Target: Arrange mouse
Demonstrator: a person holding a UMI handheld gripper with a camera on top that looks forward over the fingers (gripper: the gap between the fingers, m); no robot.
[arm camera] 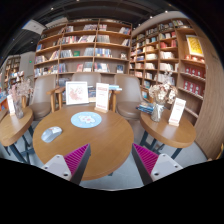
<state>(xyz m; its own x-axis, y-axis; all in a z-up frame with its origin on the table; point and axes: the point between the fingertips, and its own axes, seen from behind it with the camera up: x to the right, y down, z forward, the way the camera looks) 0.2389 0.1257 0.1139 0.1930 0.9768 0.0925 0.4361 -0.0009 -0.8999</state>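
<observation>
I hold the gripper (pixel 109 160) open and empty above the near edge of the round wooden table (pixel 100 145). I judge this the search step: I see no mouse, only a blue mat (pixel 86 119) beyond the fingers. Next, locate it.
</observation>
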